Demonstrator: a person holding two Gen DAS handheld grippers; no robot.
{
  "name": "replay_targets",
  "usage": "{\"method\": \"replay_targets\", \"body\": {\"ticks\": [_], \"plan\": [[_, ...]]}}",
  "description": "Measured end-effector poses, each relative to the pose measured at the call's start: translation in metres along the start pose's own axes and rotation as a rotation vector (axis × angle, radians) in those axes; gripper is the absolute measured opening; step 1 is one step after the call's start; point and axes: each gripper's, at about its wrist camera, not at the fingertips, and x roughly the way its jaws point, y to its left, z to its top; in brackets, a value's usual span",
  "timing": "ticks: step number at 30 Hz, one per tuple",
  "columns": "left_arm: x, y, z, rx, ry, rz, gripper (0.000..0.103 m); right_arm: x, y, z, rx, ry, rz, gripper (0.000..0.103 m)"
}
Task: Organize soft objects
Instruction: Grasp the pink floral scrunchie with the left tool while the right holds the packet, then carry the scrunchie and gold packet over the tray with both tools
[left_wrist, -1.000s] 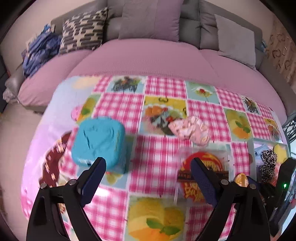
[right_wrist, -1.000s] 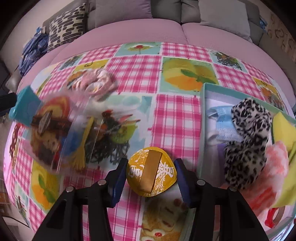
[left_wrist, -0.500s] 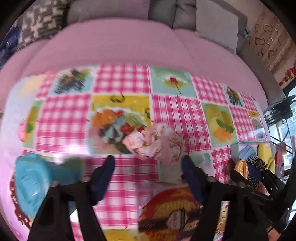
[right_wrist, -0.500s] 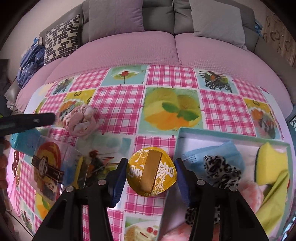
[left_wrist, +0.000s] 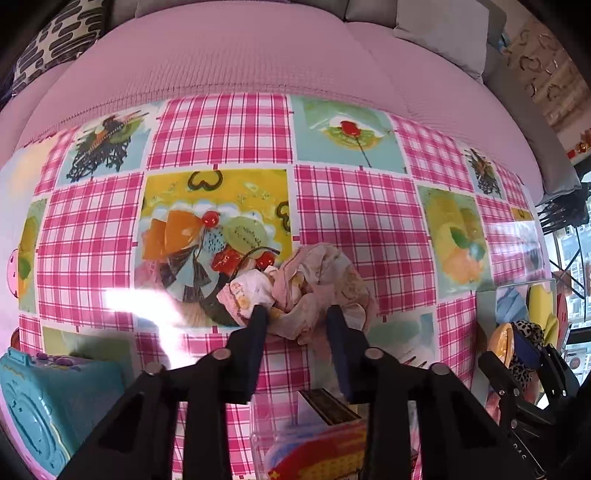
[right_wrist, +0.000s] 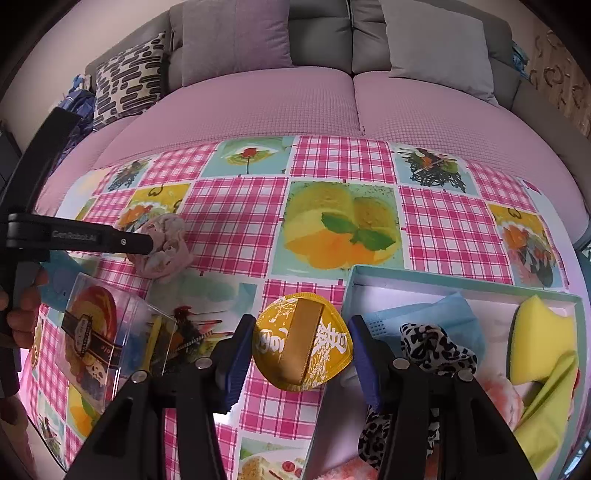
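Observation:
A crumpled pink cloth (left_wrist: 314, 284) lies on the checked tablecloth (left_wrist: 354, 206). My left gripper (left_wrist: 295, 314) has its fingers on either side of the cloth's near part, closing on it; the cloth also shows in the right wrist view (right_wrist: 164, 245). My right gripper (right_wrist: 301, 341) is shut on a round yellow pad (right_wrist: 303, 349) with a gold strap, held above the table beside the teal box (right_wrist: 424, 275). The box holds a blue mask (right_wrist: 443, 319), a leopard-print scrunchie (right_wrist: 432, 345), a yellow sponge (right_wrist: 535, 339) and other soft things.
A clear plastic case with a red and yellow label (right_wrist: 107, 332) lies at the table's left front. A turquoise toy case (left_wrist: 48, 410) sits at the near left. A pink sofa (right_wrist: 295, 107) with cushions stands behind the table.
My left gripper moved forward and right from the turquoise case to the pink cloth, and its fingers narrowed around it. My right gripper, holding the yellow pad, pulled back from the box.

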Motion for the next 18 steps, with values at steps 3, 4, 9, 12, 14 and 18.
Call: {"method": "replay_targets", "body": {"ticks": [3, 4, 9, 12, 14, 18], "plan": [[0.007, 0.001, 0.001, -0.003, 0.007, 0.007, 0.016, 0.000, 0.000, 0.000, 0.000, -0.002, 0.001, 0.054], [0.008, 0.001, 0.002, -0.001, 0.006, 0.010, 0.014, 0.000, 0.000, 0.000, -0.001, -0.001, 0.001, 0.054], [0.005, -0.002, 0.001, 0.020, -0.011, 0.003, 0.007, -0.003, 0.000, 0.000, 0.000, -0.006, 0.000, 0.054], [-0.003, -0.006, -0.004, 0.018, -0.031, -0.001, 0.006, -0.009, 0.001, 0.000, 0.000, -0.012, 0.002, 0.054], [-0.016, -0.002, -0.006, 0.020, -0.045, -0.003, 0.006, -0.015, 0.001, -0.001, 0.003, -0.016, 0.002, 0.054], [-0.041, -0.007, -0.012, 0.024, -0.086, -0.007, 0.006, -0.033, 0.000, -0.001, 0.011, -0.031, 0.004, 0.054]]}}
